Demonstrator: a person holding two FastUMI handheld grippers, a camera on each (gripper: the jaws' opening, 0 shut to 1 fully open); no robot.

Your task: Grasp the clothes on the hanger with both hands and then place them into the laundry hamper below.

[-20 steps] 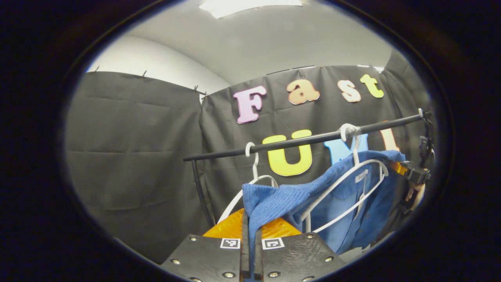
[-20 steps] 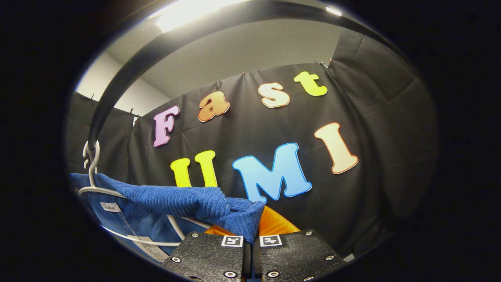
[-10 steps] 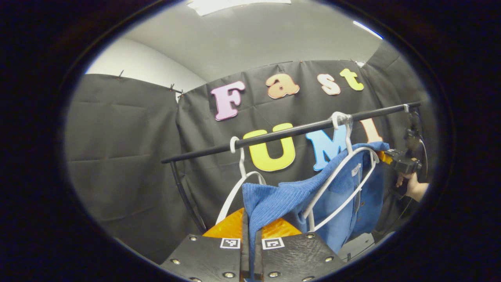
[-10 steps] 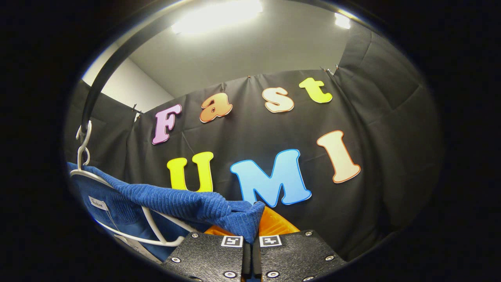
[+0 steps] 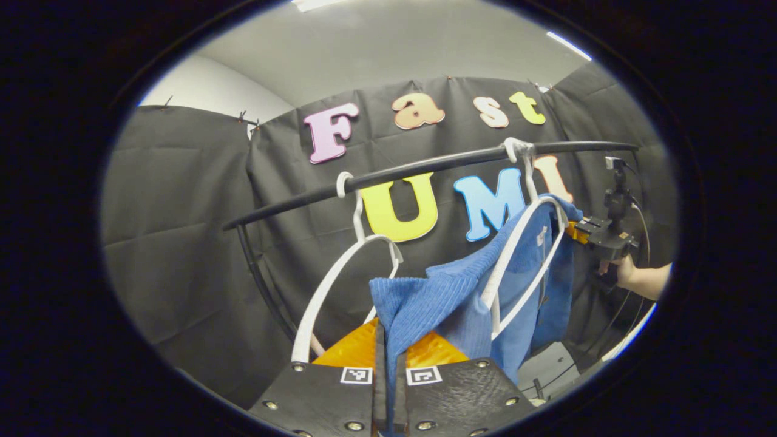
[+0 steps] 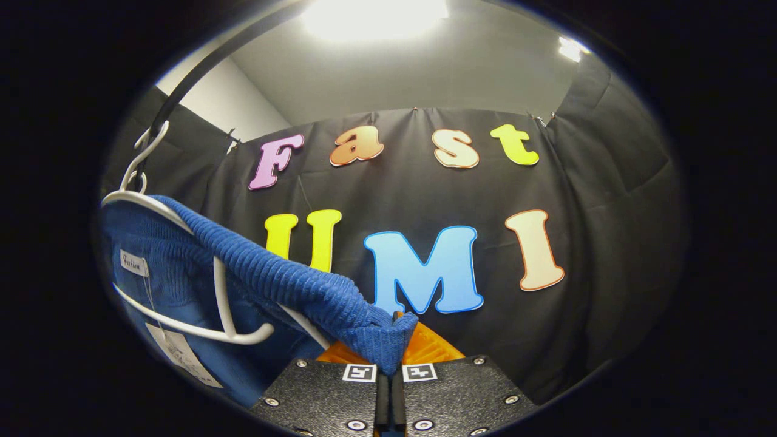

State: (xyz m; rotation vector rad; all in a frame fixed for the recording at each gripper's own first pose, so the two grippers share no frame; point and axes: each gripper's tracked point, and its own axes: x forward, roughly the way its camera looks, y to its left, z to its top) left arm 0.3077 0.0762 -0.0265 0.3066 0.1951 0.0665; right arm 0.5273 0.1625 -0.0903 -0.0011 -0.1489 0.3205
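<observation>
Left gripper (image 5: 388,388) and right gripper (image 6: 388,388) each clamp 1 end of the blue garment (image 5: 452,297). Its length runs gripper to gripper, its middle draped over the white hanger (image 5: 522,255) above both. Hamper judged below.

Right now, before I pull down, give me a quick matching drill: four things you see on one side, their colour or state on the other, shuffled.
1. garment
2. empty hanger
3. rail
4. left gripper

a. black, carries both hooks
b. white, bare
c. blue ribbed, draped over a hanger
d. shut on the cloth

Pairs: 1-c, 2-b, 3-a, 4-d
</observation>
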